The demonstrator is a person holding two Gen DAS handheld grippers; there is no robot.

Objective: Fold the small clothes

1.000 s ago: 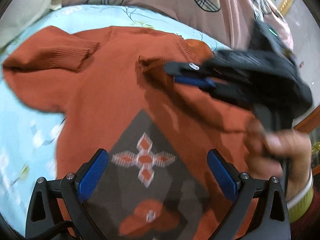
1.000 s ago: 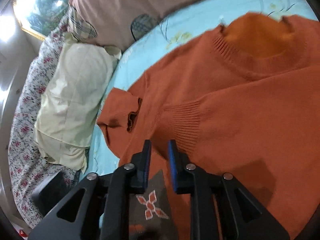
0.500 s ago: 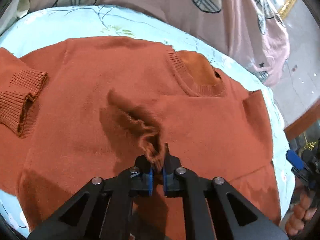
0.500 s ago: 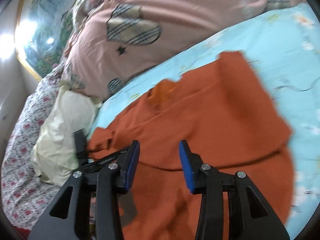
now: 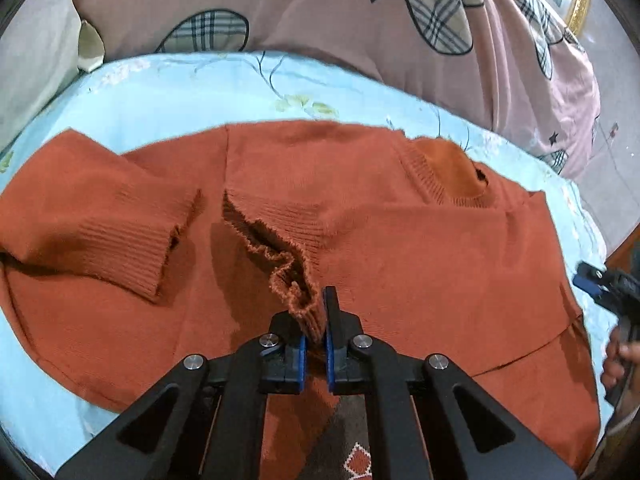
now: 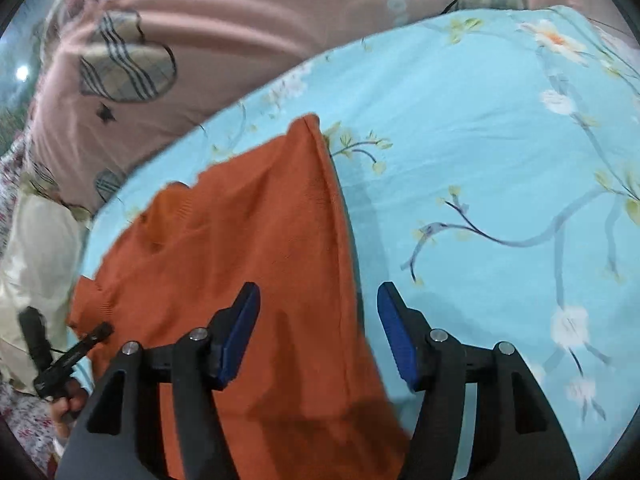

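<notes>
An orange knit sweater [image 5: 400, 248] lies spread on the light blue floral sheet [image 5: 200, 92], both sleeves folded in over its body. My left gripper [image 5: 316, 316] is shut on the ribbed cuff [image 5: 296, 280] of the right sleeve and holds it a little above the sweater's middle. The other sleeve's cuff [image 5: 132, 248] lies flat at the left. My right gripper [image 6: 318, 320] is open and empty above the sweater's right side edge [image 6: 336, 240]. It also shows at the right edge of the left wrist view [image 5: 600, 284].
A pink quilt [image 5: 360, 20] with plaid patches lies bunched along the far side of the bed. A cream pillow [image 6: 36, 264] sits at the left. The blue sheet [image 6: 500, 160] stretches to the right of the sweater.
My left gripper shut on the sleeve cuff and drew it toward the sweater's middle. My right gripper let go, opened wide and moved off to the sweater's right edge.
</notes>
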